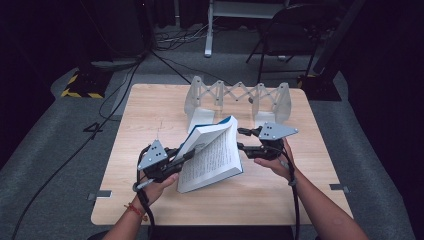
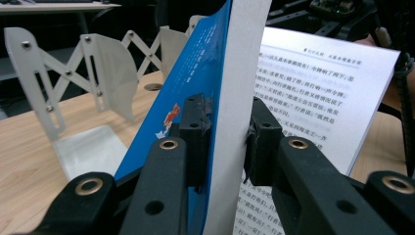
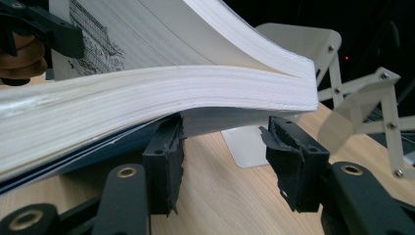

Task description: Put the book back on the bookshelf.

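Note:
An open book (image 1: 215,155) with a blue cover is held tilted above the middle of the wooden table (image 1: 145,120). My left gripper (image 1: 187,155) is shut on its left part. In the left gripper view the pads (image 2: 195,132) clamp the blue cover and a thick sheaf of pages (image 2: 240,73), and the printed page (image 2: 313,88) lies beyond. My right gripper (image 1: 244,140) sits at the book's right edge with its jaws apart. In the right gripper view the curved page block (image 3: 147,93) hangs just above the open gripper (image 3: 225,152), and neither pad presses on it.
A white expanding bookend rack (image 1: 235,97) stands at the table's far middle, just behind the book; it also shows as the rack (image 2: 98,73) and the rack (image 3: 352,107). Cables (image 1: 115,85) and a folding chair (image 1: 285,35) lie on the floor beyond the table.

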`<state>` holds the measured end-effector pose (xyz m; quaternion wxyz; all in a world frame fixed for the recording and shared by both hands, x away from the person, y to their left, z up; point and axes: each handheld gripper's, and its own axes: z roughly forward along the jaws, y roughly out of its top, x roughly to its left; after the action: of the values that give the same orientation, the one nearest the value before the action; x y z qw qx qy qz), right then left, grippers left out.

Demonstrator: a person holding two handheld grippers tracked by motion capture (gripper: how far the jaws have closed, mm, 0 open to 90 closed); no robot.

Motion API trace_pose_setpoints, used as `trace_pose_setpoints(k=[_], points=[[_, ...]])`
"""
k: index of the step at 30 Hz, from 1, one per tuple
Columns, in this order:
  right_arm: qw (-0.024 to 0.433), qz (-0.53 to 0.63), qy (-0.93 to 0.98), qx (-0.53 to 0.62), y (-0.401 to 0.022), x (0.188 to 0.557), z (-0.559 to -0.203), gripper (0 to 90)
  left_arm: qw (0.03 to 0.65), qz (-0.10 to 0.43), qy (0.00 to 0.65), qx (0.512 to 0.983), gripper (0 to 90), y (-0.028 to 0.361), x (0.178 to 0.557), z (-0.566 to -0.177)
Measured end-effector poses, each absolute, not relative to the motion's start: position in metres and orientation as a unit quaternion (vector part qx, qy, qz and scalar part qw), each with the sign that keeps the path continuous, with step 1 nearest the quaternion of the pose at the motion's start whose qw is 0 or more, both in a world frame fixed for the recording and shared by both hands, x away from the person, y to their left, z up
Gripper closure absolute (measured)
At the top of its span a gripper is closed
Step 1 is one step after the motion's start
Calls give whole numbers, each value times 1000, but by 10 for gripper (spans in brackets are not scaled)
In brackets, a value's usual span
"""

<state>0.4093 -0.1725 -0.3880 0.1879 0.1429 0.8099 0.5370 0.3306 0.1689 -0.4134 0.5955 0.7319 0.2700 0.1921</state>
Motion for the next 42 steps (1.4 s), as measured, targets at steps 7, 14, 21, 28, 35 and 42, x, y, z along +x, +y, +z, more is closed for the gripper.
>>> trace_pose_setpoints(k=[7,14,21,28,35,42], points=[[187,533,817,118,-155,404,-380,487,587,203,281,732,738,178,319,-416],[161,542,817,116,-140,405,-378,467,582,205,292,731,647,182,313,-425],[135,531,828,120,-129,412,-382,426,587,140,316,732,573,177,328,-434],[143,542,819,122,-128,413,-384,428,592,141,291,739,714,175,335,-433],[150,546,813,136,-141,413,-387,439,598,126,279,741,721,161,343,-433],[170,549,802,160,-177,415,-385,448,607,111,252,746,717,128,354,-430]])
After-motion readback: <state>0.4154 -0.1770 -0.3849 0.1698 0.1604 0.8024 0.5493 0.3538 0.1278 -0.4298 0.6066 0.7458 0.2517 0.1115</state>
